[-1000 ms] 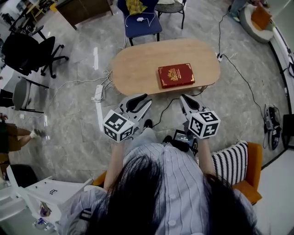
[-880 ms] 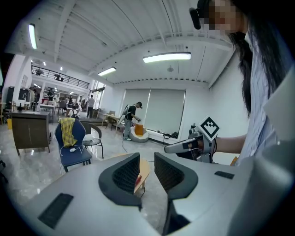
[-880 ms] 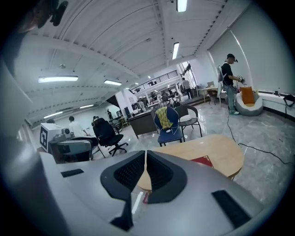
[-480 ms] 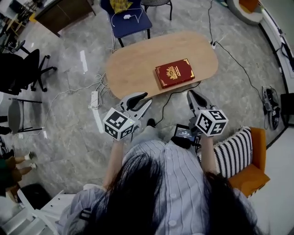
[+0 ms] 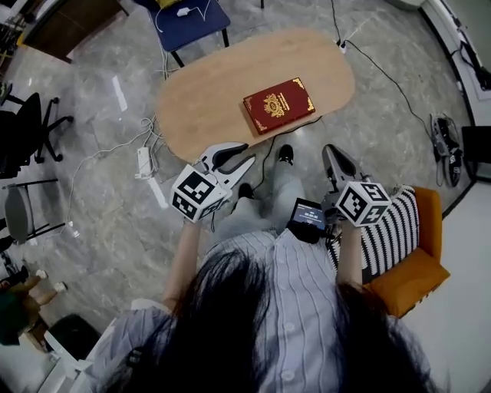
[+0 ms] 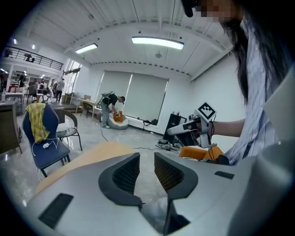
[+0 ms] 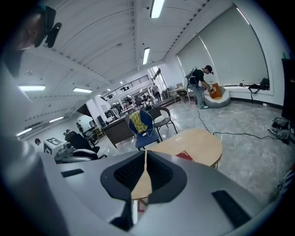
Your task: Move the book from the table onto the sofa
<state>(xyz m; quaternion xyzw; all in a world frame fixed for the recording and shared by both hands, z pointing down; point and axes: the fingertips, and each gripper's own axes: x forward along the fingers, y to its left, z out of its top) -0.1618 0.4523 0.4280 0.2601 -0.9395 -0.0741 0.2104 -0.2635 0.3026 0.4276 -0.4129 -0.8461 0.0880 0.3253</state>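
Left gripper hangs above the floor just short of the near edge of the table, its jaws drawn in as far as they go, with only a narrow slit between the pads and nothing in it. The right gripper floats further right, beside the table's near right end, its jaws pressed together and empty. The red book with its gold ornament lies flat on the right half of the oval wooden table, close to the near edge and well apart from both grippers. Between the two grippers are the person's legs and one dark shoe, and a black cable trails across the grey floor from under the table. The orange sofa stands near on the right, with a black-and-white striped cushion on it just beside the right gripper's marker cube. A white power strip with loose white cords lies on the floor left of the table. A blue chair stands at the table's far side, and a black office chair stands far left.
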